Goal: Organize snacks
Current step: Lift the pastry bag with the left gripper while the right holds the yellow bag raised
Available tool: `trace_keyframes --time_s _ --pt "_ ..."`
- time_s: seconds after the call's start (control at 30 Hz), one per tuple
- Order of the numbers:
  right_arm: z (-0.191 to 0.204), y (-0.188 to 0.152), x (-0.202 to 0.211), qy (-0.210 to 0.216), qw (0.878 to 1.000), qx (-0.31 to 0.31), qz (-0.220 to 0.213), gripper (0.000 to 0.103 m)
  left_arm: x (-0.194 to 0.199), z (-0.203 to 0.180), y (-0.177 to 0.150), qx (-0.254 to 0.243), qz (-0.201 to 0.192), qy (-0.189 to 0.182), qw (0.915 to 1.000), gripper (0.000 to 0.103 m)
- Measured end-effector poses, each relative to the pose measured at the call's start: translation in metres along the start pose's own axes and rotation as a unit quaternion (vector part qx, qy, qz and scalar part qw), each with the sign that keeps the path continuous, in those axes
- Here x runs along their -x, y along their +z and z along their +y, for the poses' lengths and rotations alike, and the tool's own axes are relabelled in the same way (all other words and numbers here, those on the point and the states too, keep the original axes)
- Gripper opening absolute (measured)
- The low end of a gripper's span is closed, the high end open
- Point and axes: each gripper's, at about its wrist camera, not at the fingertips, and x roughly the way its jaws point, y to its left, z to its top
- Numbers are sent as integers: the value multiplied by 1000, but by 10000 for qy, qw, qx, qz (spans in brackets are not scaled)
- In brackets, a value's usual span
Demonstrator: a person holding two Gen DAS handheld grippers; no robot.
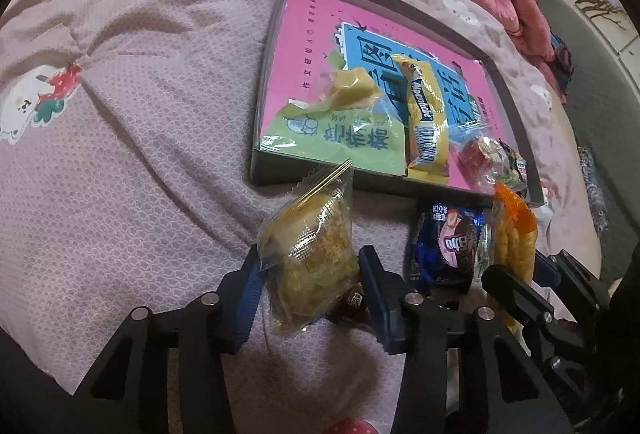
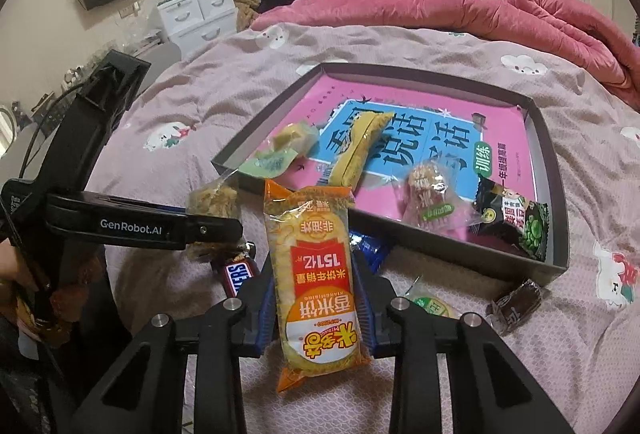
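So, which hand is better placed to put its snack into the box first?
Probably the right. Its tool is shut on the rice cracker pack, whose top edge already reaches the box wall. The left tool holds the clear-wrapped pastry slightly short of it.

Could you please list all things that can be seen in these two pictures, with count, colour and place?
box: 1, dark grey, on the bed, pink book inside
snacks in box: 5, mixed colours, near its front wall
rice cracker pack: 1, orange-yellow, between right fingers
clear-wrapped pastry: 1, golden, between left fingers
blue snack pack: 1, before the box
Snickers bar: 1, brown, on the bedsheet
brown candy: 1, right of the box
bedsheet: 1, mauve
quilt: 1, pink, behind
left gripper: 1, black
right gripper: 1, black
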Motion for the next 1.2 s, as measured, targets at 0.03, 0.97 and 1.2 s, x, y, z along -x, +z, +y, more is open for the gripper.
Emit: trace_keyframes --time_s 0.03,0.97,1.2 --pt "0 0 1 3 10000 -9 -22 34 1 1 0 -4 -1 17 10000 44" --pt "-10 7 27 20 9977 -304 -610 34 62 -21 0 -575 -996 -54 9933 41" --pt "-14 10 34 -43 9964 -375 -763 34 69 -30 -2 -771 -1121 -128 9906 41"
